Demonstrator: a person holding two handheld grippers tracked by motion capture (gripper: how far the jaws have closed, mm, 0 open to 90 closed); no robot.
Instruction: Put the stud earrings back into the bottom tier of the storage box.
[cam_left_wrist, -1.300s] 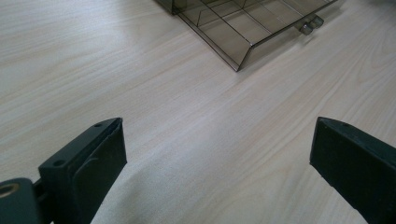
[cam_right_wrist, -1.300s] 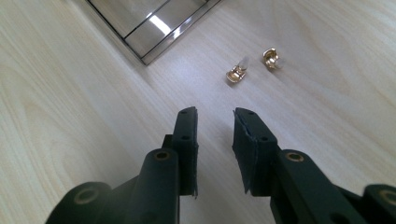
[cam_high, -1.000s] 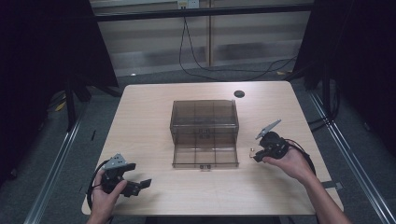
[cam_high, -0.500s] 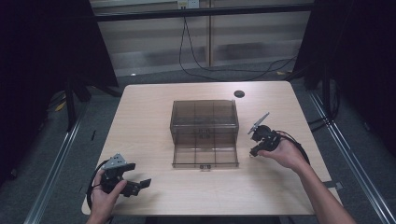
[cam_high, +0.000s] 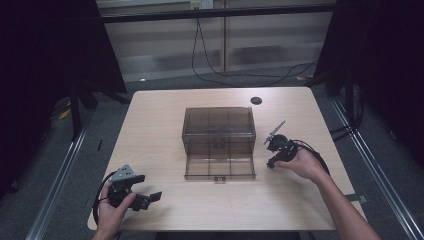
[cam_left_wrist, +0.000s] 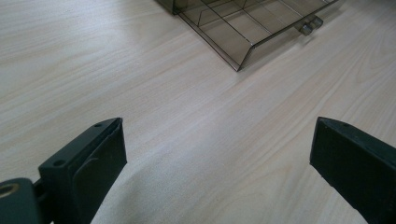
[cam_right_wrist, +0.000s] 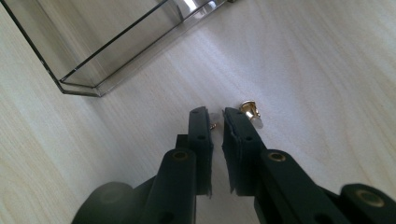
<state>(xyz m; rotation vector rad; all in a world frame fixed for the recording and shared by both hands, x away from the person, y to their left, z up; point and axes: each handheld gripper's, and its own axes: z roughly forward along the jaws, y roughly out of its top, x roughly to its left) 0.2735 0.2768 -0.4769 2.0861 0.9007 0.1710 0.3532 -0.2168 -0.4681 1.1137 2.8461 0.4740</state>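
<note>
As earlier: left gripper (cam_high: 150, 198) unmoved.

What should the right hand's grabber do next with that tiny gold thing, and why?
Probably lift a little. The right gripper has just been closing, its jaws nearly shut around a small clear piece, with a gold-tipped piece beside its jaw tip on the table. The open drawer waits nearby.

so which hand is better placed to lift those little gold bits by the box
Right. The right gripper is already down at the small gold and clear pieces beside the box, its jaws nearly shut around one. The left gripper sits open at the table's near edge, away from them.
</note>
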